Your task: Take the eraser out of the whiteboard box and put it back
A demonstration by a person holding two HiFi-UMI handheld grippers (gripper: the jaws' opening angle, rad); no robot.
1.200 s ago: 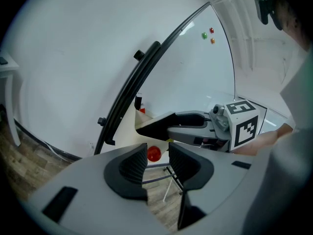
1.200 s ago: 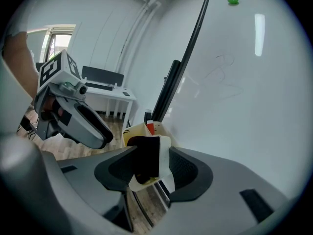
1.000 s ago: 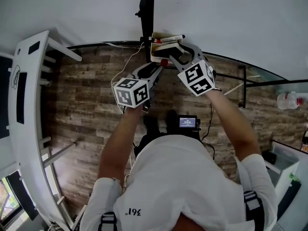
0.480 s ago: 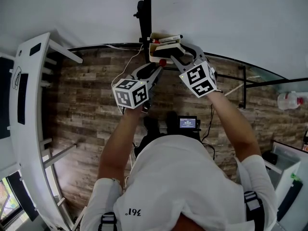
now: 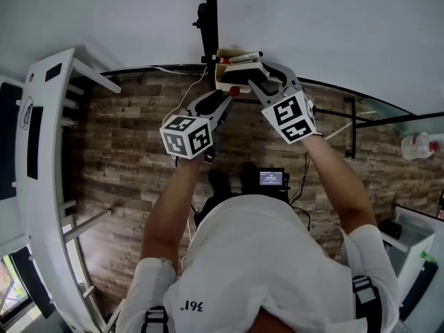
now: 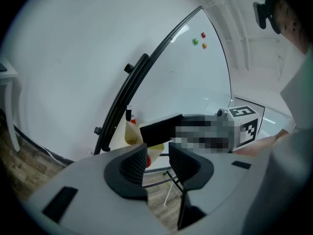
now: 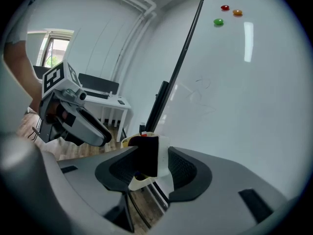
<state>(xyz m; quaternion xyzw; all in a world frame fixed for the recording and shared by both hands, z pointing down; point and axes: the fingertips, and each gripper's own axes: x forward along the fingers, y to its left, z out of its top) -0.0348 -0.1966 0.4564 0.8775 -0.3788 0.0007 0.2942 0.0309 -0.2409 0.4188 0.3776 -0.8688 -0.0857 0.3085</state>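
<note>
Not much moves over the last second: the right gripper (image 7: 155, 161) just nudges a hair in the head view, and everything else looks the same.

Biggest thing first: the whiteboard (image 5: 326, 26) fills the top of the head view. The little cream box (image 7: 128, 142) hangs on its lower edge at 12 o'clock from the person, with a couple of markers in it.

That right gripper comes at the box from about 4 o'clock. Its fingers are clamped on the eraser (image 7: 146, 155), one pad on the dark felt side and the other on the white back. So the eraser is in the jaws, right at the box mouth, with the box peeking out behind it at roughly 10 o'clock. I can't tell if its bottom edge is fully clear of the box yet.

The left gripper (image 6: 157, 158) hangs at about 7 o'clock of the box. Its fingers are a narrow gap apart with nothing pinched between them.

My read is that this is the take-out half, basically mid-lift. Next move needs a clean pull up and away from the board so the eraser clears the rim. After that it has to line up with the opening, go back down without knocking the markers, and only then get let go.
</note>
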